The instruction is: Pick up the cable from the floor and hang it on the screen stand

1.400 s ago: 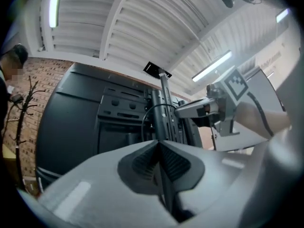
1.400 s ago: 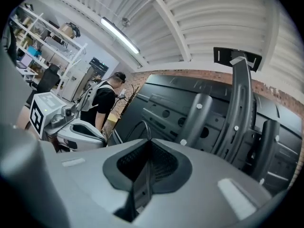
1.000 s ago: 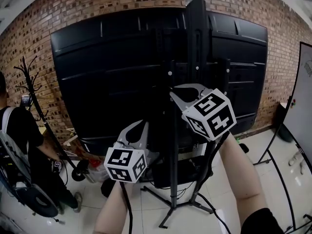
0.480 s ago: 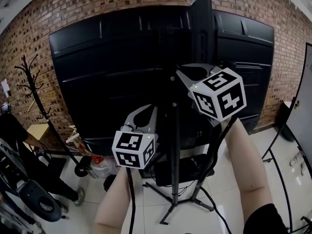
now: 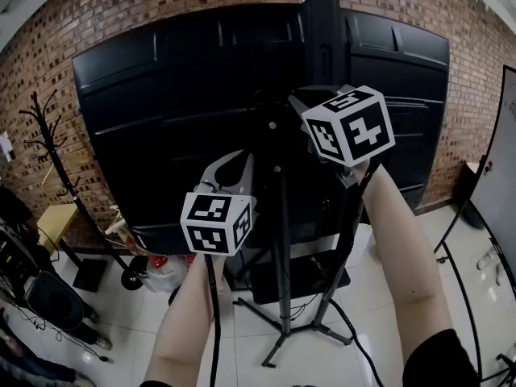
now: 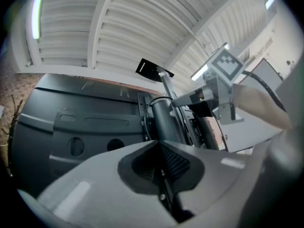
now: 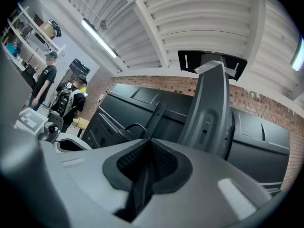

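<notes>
The cable [image 5: 214,321] is thin, black and round. In the head view I see it drop from under my left gripper [image 5: 247,157] and run straight down along the forearm, off the bottom of the picture, clear of the white tiled floor [image 5: 250,353]. Both grippers are raised in front of the black back of the screen [image 5: 177,111], either side of the stand's upright column [image 5: 322,47]. The right gripper [image 5: 297,101] is the higher one and sits just beside that column.

From the head view I cannot read the jaws. The left gripper view shows mine closed, pads meeting in a narrow V with a dark strand of the cable pinched between them and trailing back toward the camera. It also shows a thin arc of cable curving round the column just past the tips, and the right gripper's marker cube [image 6: 225,65] off to the side.

The right gripper view shows those jaws closed on the cable too, the strand running back from the pads, with a loop [image 7: 135,126] standing up beyond the tips against the screen. Only this view takes in two people [image 7: 45,80] standing far off at the left.
</notes>
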